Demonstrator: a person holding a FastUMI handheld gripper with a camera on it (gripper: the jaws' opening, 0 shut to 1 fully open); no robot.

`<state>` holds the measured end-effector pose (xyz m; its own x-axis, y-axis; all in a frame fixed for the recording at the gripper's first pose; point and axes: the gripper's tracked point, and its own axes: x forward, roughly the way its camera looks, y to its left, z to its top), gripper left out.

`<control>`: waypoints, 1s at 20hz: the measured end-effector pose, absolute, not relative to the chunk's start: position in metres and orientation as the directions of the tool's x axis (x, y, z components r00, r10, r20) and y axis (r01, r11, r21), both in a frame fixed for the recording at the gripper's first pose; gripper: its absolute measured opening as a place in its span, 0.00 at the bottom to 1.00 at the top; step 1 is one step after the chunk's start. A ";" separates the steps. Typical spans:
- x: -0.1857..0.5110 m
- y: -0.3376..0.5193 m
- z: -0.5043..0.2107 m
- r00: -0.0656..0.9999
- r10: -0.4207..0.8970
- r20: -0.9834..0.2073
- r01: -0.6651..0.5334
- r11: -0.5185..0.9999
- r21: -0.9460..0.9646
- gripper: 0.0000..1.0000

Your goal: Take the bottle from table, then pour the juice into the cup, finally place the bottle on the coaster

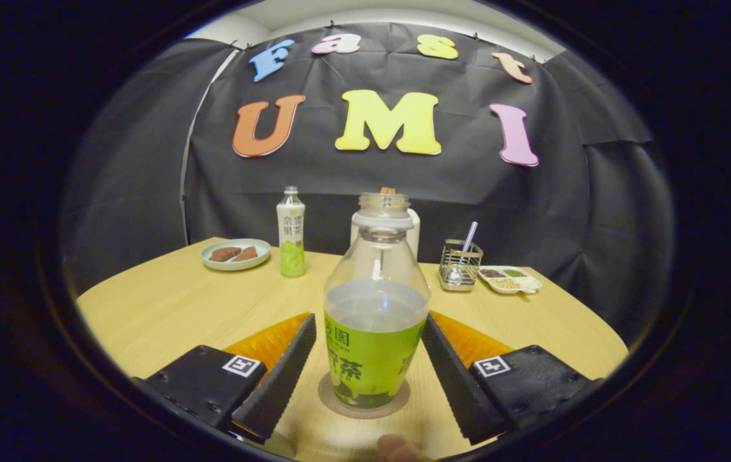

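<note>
An uncapped clear bottle (375, 333) with a green label stands upright on a round brown coaster (397, 403) on the wooden table (166, 308). Liquid fills it to about half its height. My gripper (368, 327) is open around the bottle, one finger on each side. A narrow gap shows between the left finger (282, 378) and the bottle. The right finger (452, 378) lies very close to the label. A pale rounded rim (275, 444) peeks out below the left finger; what it is I cannot tell.
Beyond the fingers stand a second, capped green-tea bottle (291, 234), a pale green plate (235, 254) with brown food, a white container (413, 231) behind the held bottle's neck, a wire holder (460, 264) with a straw, and a white snack dish (510, 280).
</note>
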<state>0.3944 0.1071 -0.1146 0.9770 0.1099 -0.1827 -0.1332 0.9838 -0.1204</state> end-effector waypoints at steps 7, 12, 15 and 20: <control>0.354 0.104 -0.087 0.987 0.111 -0.118 -0.125 0.985 -0.121 1.00; 0.290 0.093 -0.049 0.990 0.107 -0.090 -0.119 0.983 -0.140 1.00; 0.248 0.087 -0.019 0.988 0.131 -0.086 -0.140 0.985 -0.103 1.00; 0.169 0.056 0.045 0.993 0.119 0.010 -0.118 0.990 -0.073 1.00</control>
